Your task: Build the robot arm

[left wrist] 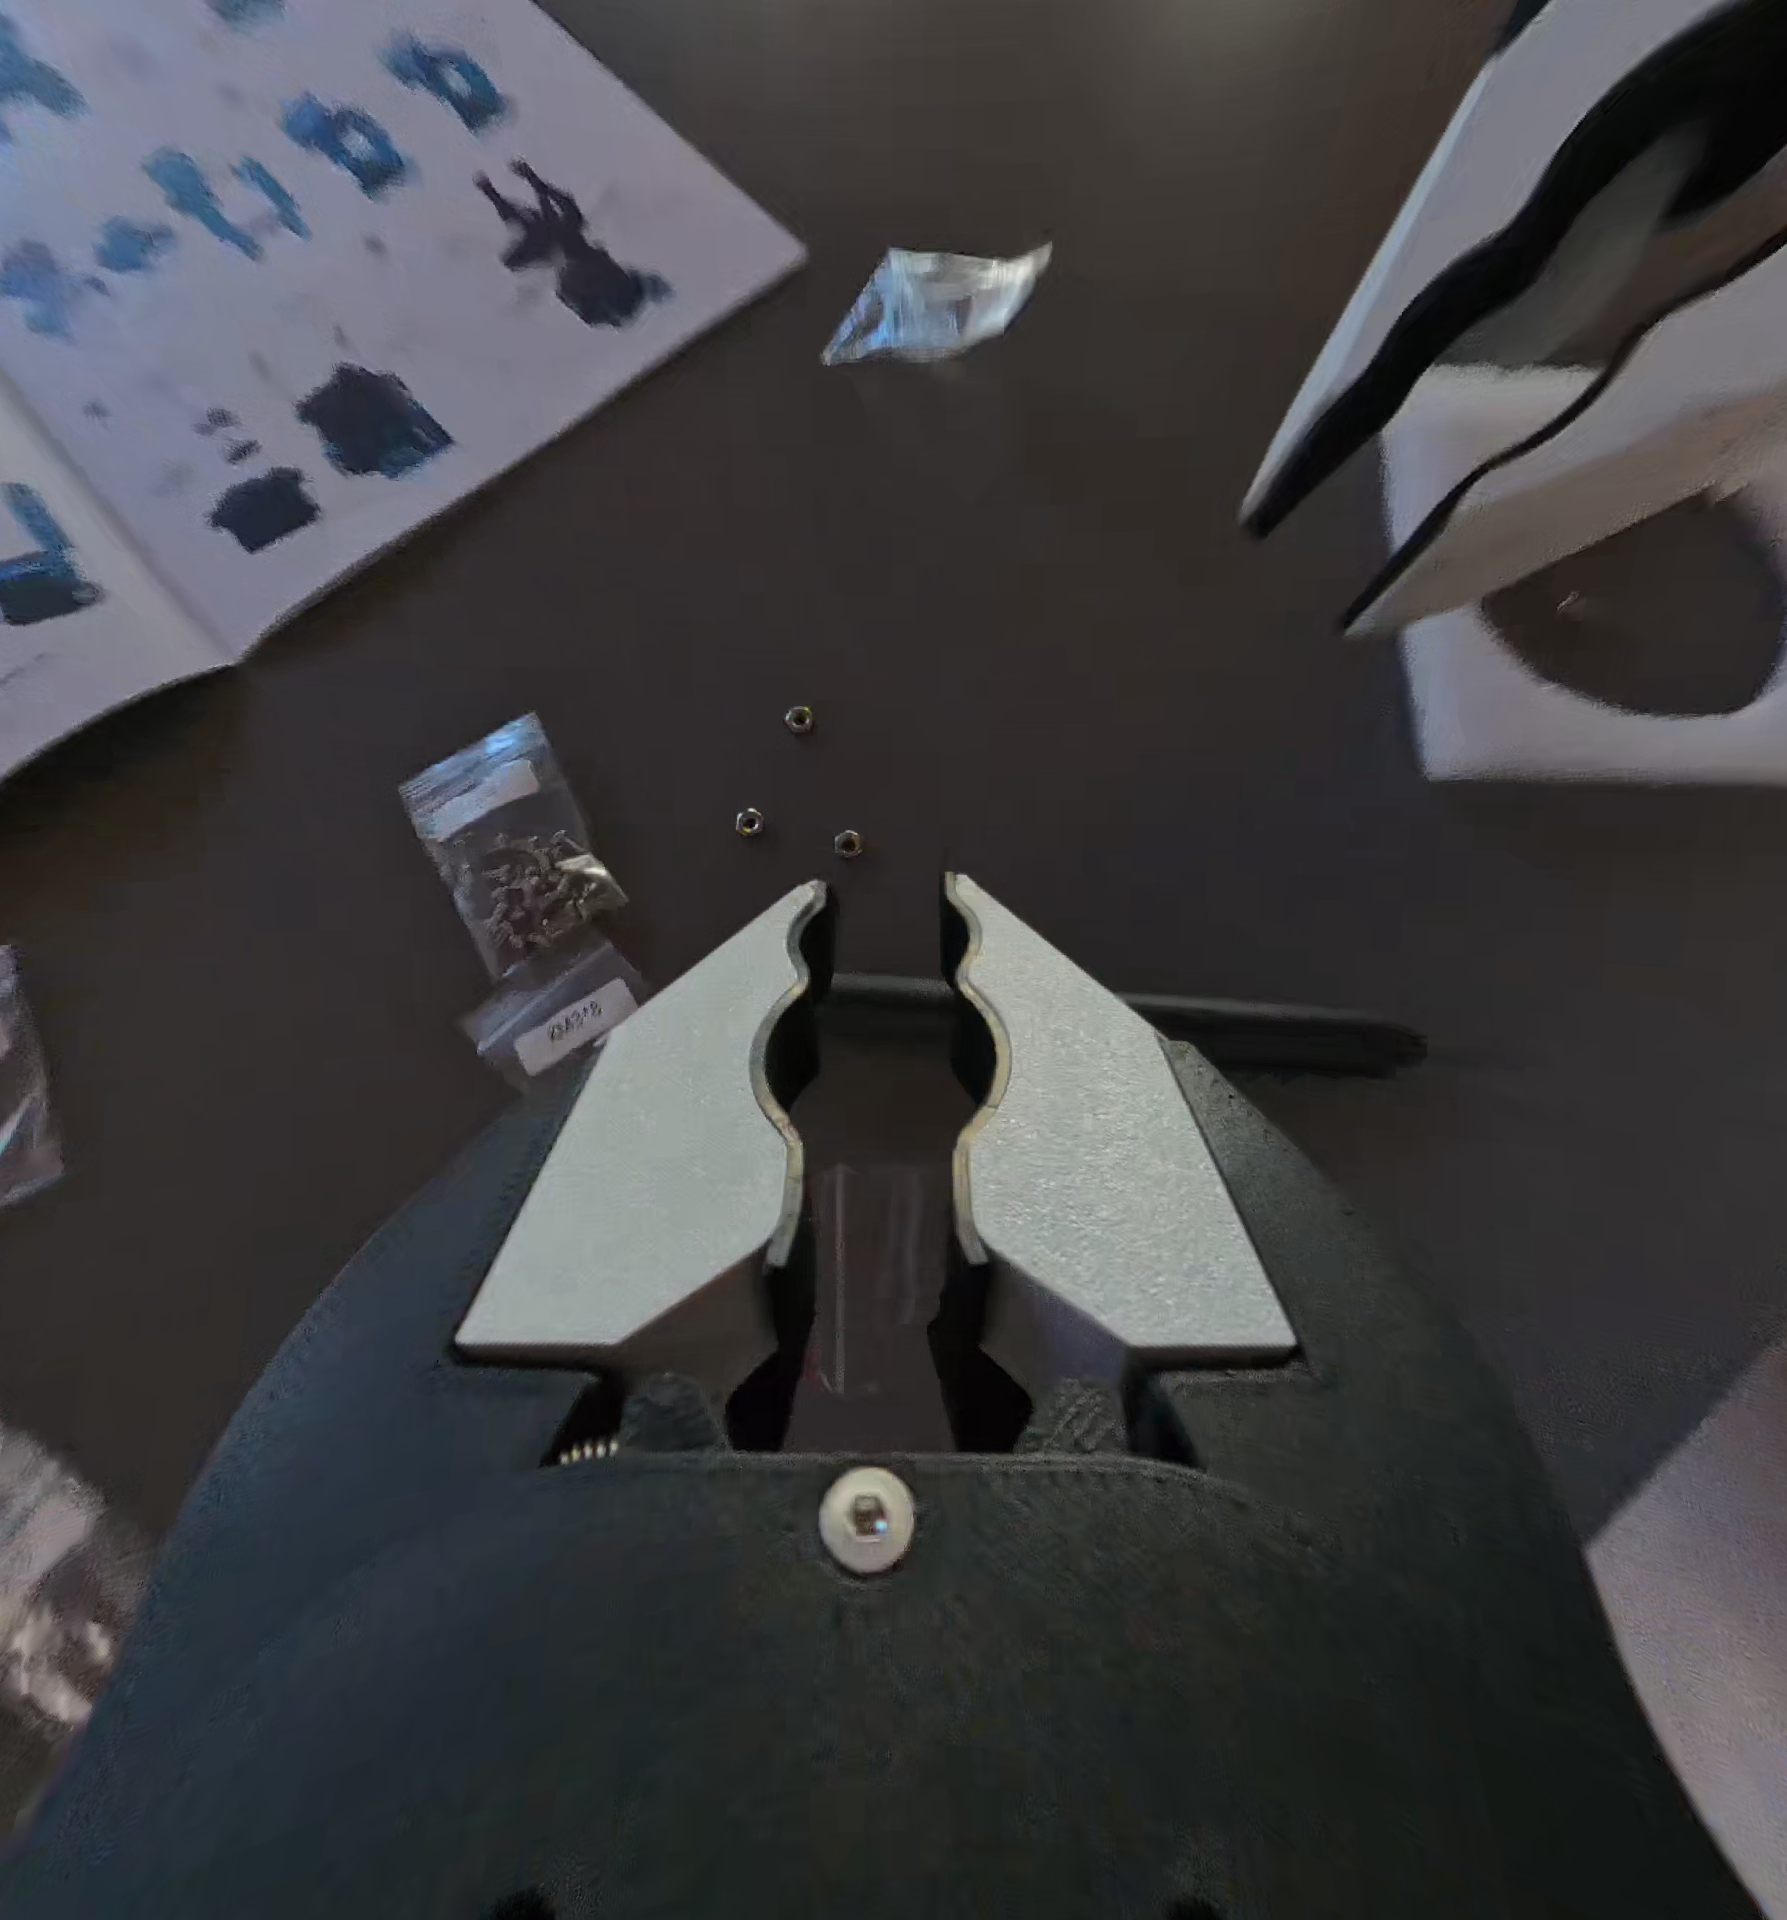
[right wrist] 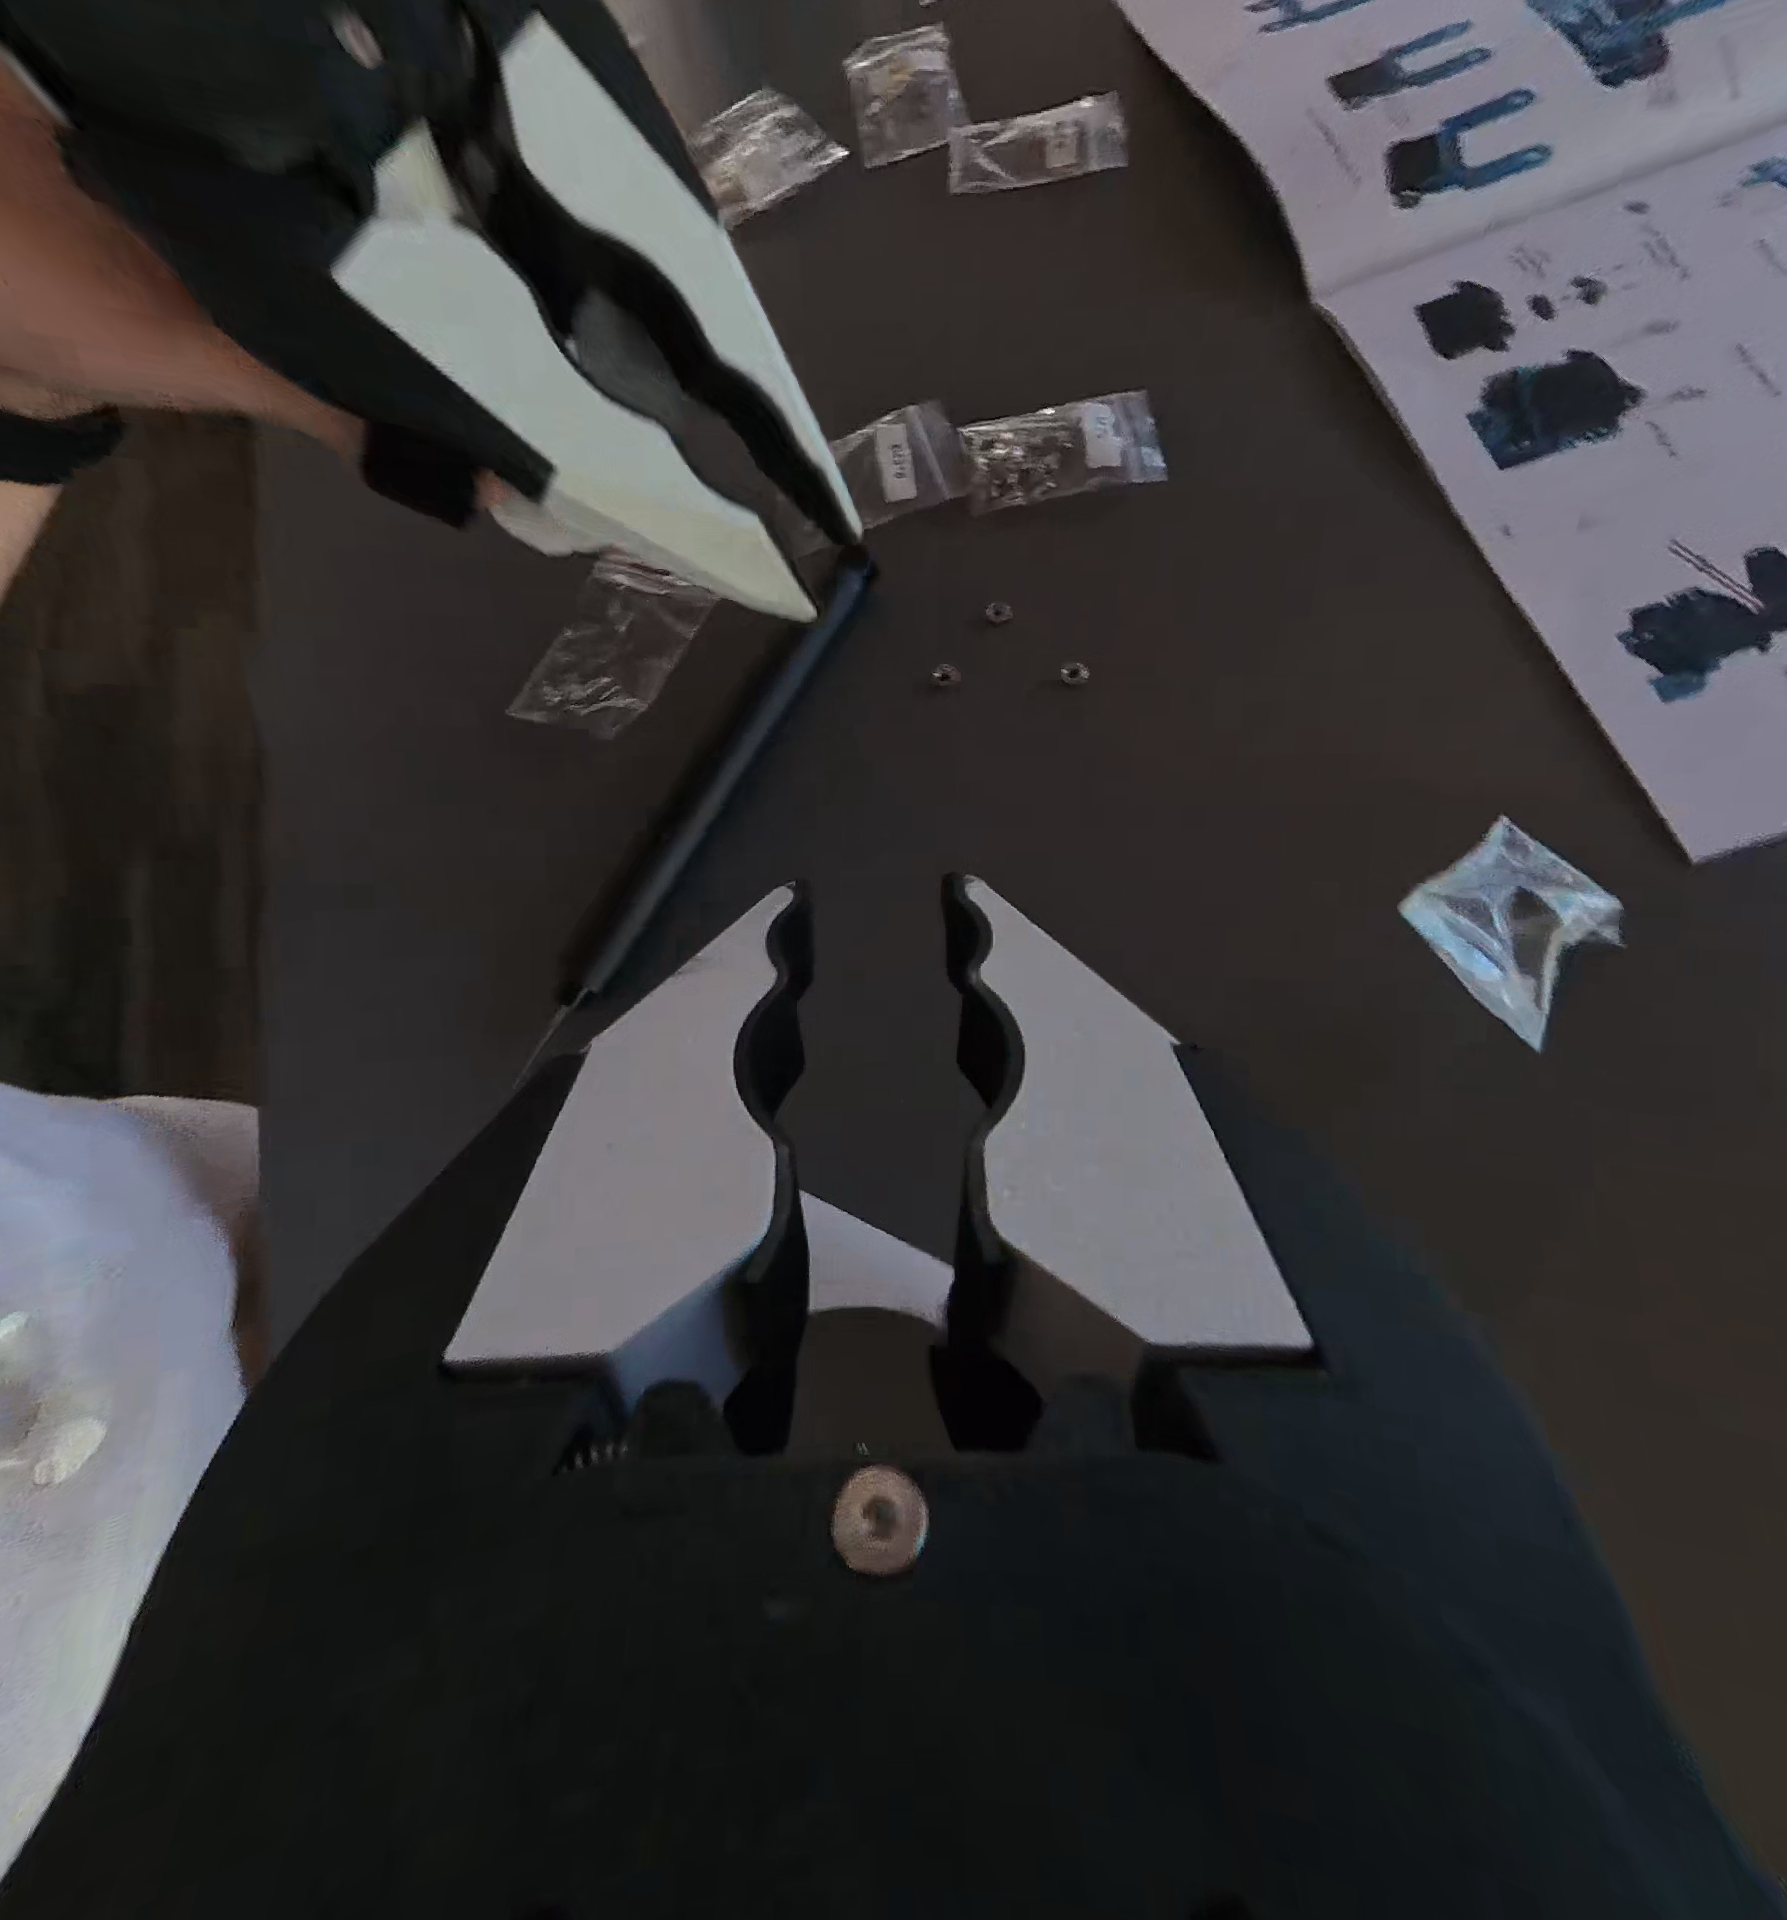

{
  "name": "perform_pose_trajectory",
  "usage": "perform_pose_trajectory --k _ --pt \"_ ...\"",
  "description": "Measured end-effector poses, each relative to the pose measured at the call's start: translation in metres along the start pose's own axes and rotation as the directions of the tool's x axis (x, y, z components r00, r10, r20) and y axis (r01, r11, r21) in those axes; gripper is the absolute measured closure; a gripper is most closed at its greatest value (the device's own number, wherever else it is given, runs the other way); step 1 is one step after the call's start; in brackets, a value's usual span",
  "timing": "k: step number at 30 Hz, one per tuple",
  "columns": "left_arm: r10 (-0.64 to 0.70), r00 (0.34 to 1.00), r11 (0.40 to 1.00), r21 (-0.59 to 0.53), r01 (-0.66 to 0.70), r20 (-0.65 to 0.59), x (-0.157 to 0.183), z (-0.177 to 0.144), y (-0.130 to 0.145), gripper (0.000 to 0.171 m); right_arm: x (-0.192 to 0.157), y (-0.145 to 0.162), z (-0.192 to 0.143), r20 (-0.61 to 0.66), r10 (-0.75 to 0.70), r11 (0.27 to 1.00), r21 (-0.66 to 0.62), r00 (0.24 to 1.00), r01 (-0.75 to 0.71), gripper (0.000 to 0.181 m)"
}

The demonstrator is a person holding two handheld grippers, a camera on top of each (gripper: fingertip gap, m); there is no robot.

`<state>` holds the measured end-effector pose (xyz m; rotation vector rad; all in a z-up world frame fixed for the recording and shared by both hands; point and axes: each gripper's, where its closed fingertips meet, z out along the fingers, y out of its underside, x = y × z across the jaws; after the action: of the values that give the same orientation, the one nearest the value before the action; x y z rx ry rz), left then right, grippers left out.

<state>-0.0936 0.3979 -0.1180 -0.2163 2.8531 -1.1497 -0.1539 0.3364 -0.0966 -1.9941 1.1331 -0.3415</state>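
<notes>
My left gripper (left wrist: 884, 883) is open, its tips low over a dark table (left wrist: 1076, 727). A thin black screwdriver-like tool (left wrist: 1284, 1029) lies flat across and under the tips, not clamped. Three small metal nuts (left wrist: 797, 719) lie just beyond the tips. In the right wrist view, the left gripper (right wrist: 837, 577) has its tips at the far end of the tool (right wrist: 723, 790), with the nuts (right wrist: 993, 613) to its right. My right gripper (right wrist: 873, 883) is open and empty, hovering near the tool's pointed end. It also shows in the left wrist view (left wrist: 1304, 571) at the upper right.
An open instruction booklet (left wrist: 245, 312) (right wrist: 1595, 416) lies at the table's side. Several small clear bags of screws (left wrist: 515, 852) (right wrist: 1055, 447) lie beside the left gripper. A crumpled empty clear bag (left wrist: 936, 301) (right wrist: 1512, 925) lies apart. A person's arm (right wrist: 89, 343) holds the left gripper. The tips of one gripper are about 10 cm away from the tips of the other.
</notes>
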Motion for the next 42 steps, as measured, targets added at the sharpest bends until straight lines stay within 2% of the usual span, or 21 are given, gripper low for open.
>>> perform_pose_trajectory --k 2,5,11,14,19,22,27,33,37,39,42 --pt "0.019 0.997 0.997 -0.07 -0.024 -0.069 0.0 0.023 0.005 0.153 0.005 0.004 -0.006 -0.023 0.089 0.995 0.048 0.996 -0.088 0.156" --pt "0.087 0.993 0.986 -0.134 -0.097 -0.079 -0.009 0.04 0.015 0.153 0.008 0.01 -0.011 -0.04 0.187 0.977 0.108 0.981 -0.182 0.157" --pt "0.149 0.979 0.978 -0.124 -0.167 -0.141 -0.007 0.051 0.013 0.158 0.014 0.023 -0.018 -0.139 0.198 0.979 0.083 0.97 -0.188 0.156" --pt "0.214 0.97 0.968 -0.107 -0.227 -0.115 -0.009 0.052 0.012 0.166 0.018 0.026 -0.017 -0.147 0.184 0.983 0.051 0.972 -0.179 0.156" --pt "0.278 0.956 0.957 -0.058 -0.284 -0.093 -0.005 0.054 0.01 0.167 0.034 0.028 -0.015 -0.166 0.169 0.986 0.023 0.971 -0.167 0.156" --pt "0.256 0.96 0.964 -0.047 -0.262 -0.117 -0.003 0.053 0.01 0.168 0.042 0.023 -0.014 -0.162 0.178 0.984 0.043 0.971 -0.173 0.156" --pt "0.119 0.972 0.993 0.017 -0.118 -0.204 -0.003 0.043 -0.002 0.171 0.057 0.023 -0.013 -0.181 0.158 0.987 0.029 0.971 -0.155 0.156" --pt "0.029 0.979 0.999 0.038 -0.022 -0.203 -0.022 0.028 -0.005 0.171 0.075 0.025 -0.019 -0.211 0.161 0.987 0.039 0.964 -0.156 0.155" --pt "0.005 0.976 1.0 0.03 0.001 -0.216 -0.027 0.017 -0.002 0.171 0.081 0.023 -0.022 -0.215 0.163 0.986 0.057 0.963 -0.154 0.155" --pt "0.004 0.964 1.0 0.005 -0.003 -0.266 -0.017 0.016 0.0 0.164 0.08 0.023 -0.021 -0.211 0.155 0.988 0.06 0.965 -0.145 0.155" --pt "0.071 0.958 0.993 -0.074 -0.095 -0.279 -0.003 0.022 0.011 0.155 0.077 0.023 -0.017 -0.2 0.152 0.988 0.053 0.968 -0.144 0.154"
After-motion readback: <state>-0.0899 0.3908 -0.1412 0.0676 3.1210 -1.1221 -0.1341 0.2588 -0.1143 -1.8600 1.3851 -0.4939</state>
